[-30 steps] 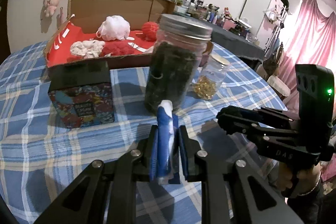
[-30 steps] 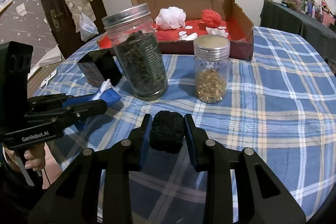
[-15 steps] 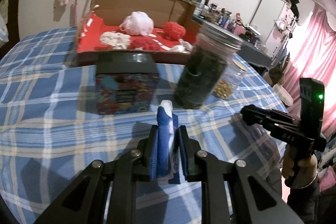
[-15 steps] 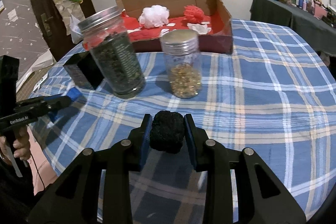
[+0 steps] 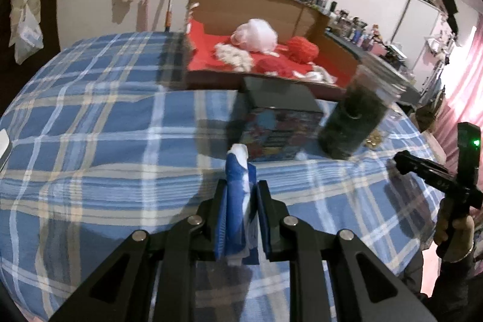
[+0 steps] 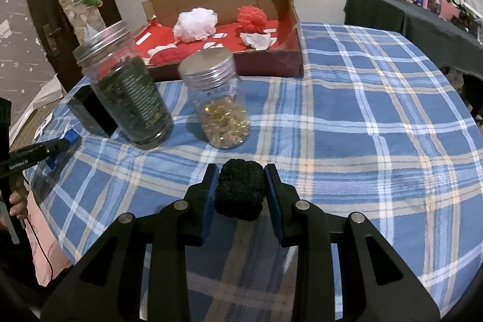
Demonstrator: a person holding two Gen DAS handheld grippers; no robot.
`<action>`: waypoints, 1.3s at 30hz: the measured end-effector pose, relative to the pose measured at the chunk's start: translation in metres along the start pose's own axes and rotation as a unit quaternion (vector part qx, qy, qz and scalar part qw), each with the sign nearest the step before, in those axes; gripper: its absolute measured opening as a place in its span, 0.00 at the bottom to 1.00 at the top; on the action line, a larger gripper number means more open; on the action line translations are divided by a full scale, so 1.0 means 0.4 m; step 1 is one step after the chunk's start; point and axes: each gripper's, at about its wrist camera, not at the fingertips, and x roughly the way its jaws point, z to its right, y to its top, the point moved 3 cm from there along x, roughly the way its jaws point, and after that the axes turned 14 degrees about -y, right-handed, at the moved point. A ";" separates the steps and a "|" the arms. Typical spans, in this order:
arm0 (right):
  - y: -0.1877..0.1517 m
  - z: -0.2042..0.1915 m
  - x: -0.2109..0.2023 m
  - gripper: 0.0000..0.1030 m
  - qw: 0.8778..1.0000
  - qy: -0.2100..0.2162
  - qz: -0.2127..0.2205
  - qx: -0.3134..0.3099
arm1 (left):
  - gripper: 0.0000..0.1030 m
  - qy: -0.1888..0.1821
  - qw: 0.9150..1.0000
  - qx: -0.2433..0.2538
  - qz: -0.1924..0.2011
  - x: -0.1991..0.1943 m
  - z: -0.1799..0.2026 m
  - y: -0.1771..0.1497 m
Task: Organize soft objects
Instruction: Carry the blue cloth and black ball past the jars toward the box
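Your left hand-held gripper (image 5: 241, 201) is clamped on a folded blue-and-white cloth (image 5: 237, 186) that stands up between the pads, and your right hand-held gripper (image 6: 241, 186) is clamped on a black fuzzy ball (image 6: 240, 189); both hang above the near edge of the counter (image 6: 377, 116), with the plaid cover below them. The likely goal is the cardboard box (image 6: 271, 56) at the far edge, where a white puff (image 6: 196, 24) and a red puff (image 6: 252, 15) already lie on its red lining. Keep both grips firm while you carry, since soft things sag and slip, and bring each piece in over the low front wall of the box before you let go. From the left, the cloth's straight path crosses the dark printed tin (image 5: 280, 122) and the tall jar of dark leaves (image 5: 353, 116), so lift above them or swing toward the open left side of the counter. From the right, the small jar of golden beads (image 6: 222, 107) stands between the ball and the box; the right side of the counter is bare and gives the easier way round.
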 end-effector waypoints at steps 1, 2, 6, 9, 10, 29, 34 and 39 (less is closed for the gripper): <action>0.006 0.005 0.004 0.29 1.000 -0.003 -0.004 -0.001 | 0.19 0.003 1.000 -0.002 -0.003 0.002 -0.009 0.003; 0.010 0.010 0.008 0.29 1.000 -0.006 -0.005 -0.002 | 0.19 0.007 1.000 -0.001 -0.005 0.002 -0.015 0.006; 0.031 0.031 0.025 0.29 1.000 -0.007 -0.010 0.001 | 0.19 0.013 1.000 0.002 -0.011 0.011 -0.050 0.033; 0.051 0.042 0.038 0.29 1.000 0.002 -0.013 -0.001 | 0.19 -0.002 1.000 0.002 -0.016 0.020 -0.076 0.057; 0.059 0.046 0.042 0.29 1.000 0.002 -0.012 -0.002 | 0.19 -0.006 1.000 0.006 -0.017 0.023 -0.081 0.064; 0.183 0.083 0.115 0.29 0.997 0.078 -0.009 -0.008 | 0.19 -0.073 0.992 0.100 -0.036 0.079 -0.095 0.182; 0.200 0.085 0.134 0.29 0.995 0.096 -0.015 -0.011 | 0.19 -0.086 0.990 0.107 -0.044 0.090 -0.105 0.208; 0.218 0.087 0.156 0.29 0.993 0.119 -0.025 -0.011 | 0.19 -0.085 0.988 0.122 -0.048 0.096 -0.105 0.233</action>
